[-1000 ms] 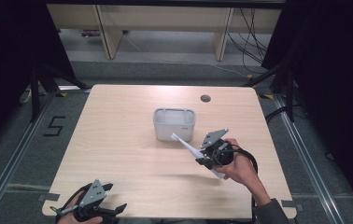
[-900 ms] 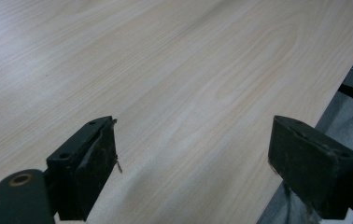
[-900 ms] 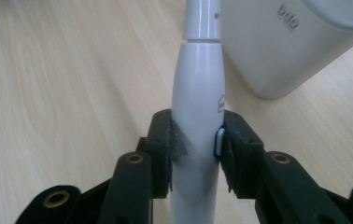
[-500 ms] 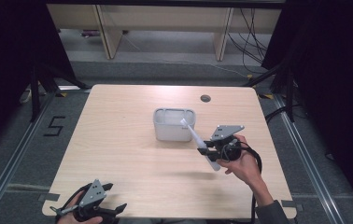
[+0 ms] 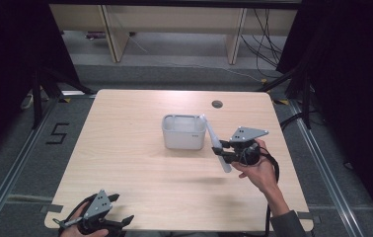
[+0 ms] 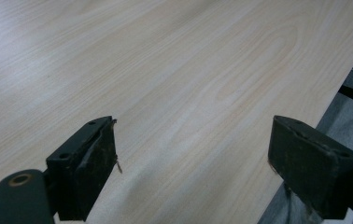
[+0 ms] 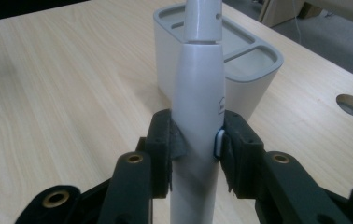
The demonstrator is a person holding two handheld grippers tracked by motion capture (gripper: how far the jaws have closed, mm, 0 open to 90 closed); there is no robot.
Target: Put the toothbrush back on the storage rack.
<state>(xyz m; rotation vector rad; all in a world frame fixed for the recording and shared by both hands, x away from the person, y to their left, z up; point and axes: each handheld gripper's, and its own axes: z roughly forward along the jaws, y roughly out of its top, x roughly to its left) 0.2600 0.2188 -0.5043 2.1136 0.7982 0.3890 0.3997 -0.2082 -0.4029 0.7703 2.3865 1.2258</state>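
Note:
A white compartmented holder [image 5: 183, 133] stands near the middle of the wooden table [image 5: 125, 148]. My right gripper [image 5: 220, 151] is just to the right of it, shut on the handle of a long white toothbrush-like stick [image 5: 213, 137]. The stick slants up and left, and its top end is over the holder's right rim. In the right gripper view the black jaws of the right gripper [image 7: 198, 140] pinch the stick [image 7: 198, 93] with the holder [image 7: 254, 53] right behind. My left gripper [image 5: 119, 210] rests open at the table's near-left edge. Bare wood lies between the jaws of the left gripper [image 6: 193, 158].
A round cable hole [image 5: 217, 104] sits in the table behind the holder. Pale shelving [image 5: 174, 19] and loose cables [image 5: 268, 44] lie on the floor beyond the far edge. Metal floor rails [image 5: 17, 163] run along both sides of the table.
My right gripper has carried the stick away from me and to the right, turning it more upright, so its top end now reaches the holder's right rim. The left gripper has stayed put.

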